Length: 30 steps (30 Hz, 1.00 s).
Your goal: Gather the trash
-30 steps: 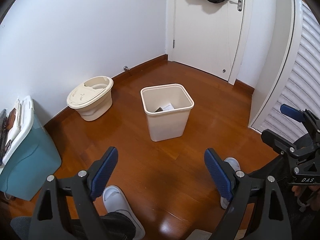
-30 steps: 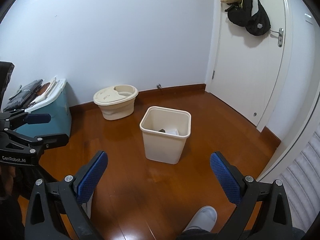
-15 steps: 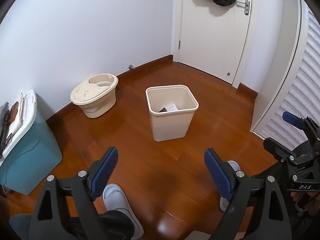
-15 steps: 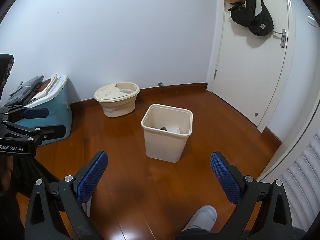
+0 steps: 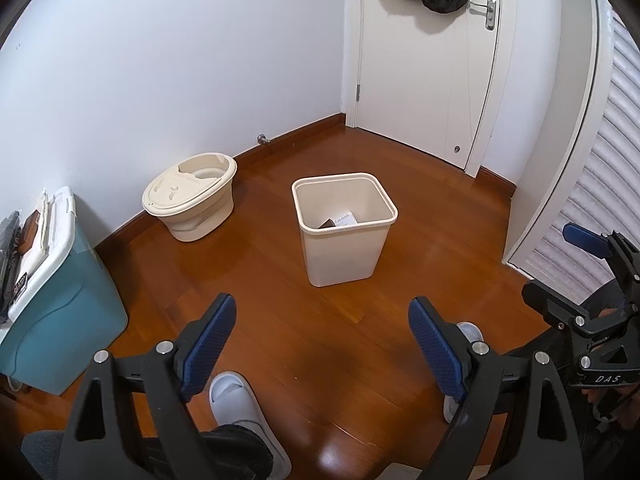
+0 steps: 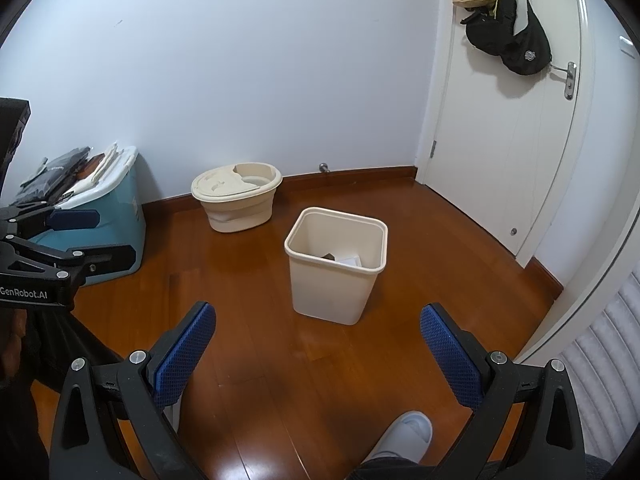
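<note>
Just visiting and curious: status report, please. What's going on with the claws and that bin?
Left gripper open, empty. Right gripper open, empty. Beige bin upright on the floor ahead, paper scraps inside. Nothing between grippers and bin.

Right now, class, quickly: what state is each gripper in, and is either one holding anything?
Left gripper: open, holding nothing.
Right gripper: open, holding nothing.

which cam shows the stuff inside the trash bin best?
Left wrist: it looks deeper into the trash bin, showing the white paper and a dark item. Right wrist sees the same bin, but its near rim hides most of the contents.
</note>
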Available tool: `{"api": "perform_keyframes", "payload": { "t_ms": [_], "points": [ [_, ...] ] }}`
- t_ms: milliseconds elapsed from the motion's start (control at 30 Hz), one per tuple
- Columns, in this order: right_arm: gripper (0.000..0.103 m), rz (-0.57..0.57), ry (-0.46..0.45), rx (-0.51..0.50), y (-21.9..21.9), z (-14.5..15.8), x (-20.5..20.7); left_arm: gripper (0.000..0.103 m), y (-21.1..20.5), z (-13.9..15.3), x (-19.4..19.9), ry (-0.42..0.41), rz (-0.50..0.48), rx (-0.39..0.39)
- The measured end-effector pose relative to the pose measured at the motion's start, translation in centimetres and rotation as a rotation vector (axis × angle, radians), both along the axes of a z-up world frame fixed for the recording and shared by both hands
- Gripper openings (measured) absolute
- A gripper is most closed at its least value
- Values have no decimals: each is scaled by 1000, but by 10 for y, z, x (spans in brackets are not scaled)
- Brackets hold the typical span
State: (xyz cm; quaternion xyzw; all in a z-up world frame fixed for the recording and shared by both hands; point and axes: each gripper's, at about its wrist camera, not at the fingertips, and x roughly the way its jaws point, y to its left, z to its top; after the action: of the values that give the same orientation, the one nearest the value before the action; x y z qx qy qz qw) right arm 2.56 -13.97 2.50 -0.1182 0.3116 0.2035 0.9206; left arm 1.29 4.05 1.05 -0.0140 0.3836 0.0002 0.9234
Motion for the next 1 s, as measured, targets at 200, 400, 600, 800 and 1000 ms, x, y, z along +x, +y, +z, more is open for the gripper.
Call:
{"api": "perform_keyframes", "payload": {
  "t_ms": [200,400,600,800,1000],
  "points": [
    [103,2,-1,-2,0,-1,-1,88,-2,1,1,4,-6,1],
    [103,6,-1,-6,2,-1,-1,88,4,2,2,9,6,-38],
    [103,13,-1,-5,1,-1,-1,88,8,4,2,-8,15,-55],
    [103,15,-1,-4,0,-1,-2,88,1,2,2,6,7,-40],
    [103,18,-2,-3,-1,-1,-3,88,-2,1,2,7,1,-52]
  ]
}}
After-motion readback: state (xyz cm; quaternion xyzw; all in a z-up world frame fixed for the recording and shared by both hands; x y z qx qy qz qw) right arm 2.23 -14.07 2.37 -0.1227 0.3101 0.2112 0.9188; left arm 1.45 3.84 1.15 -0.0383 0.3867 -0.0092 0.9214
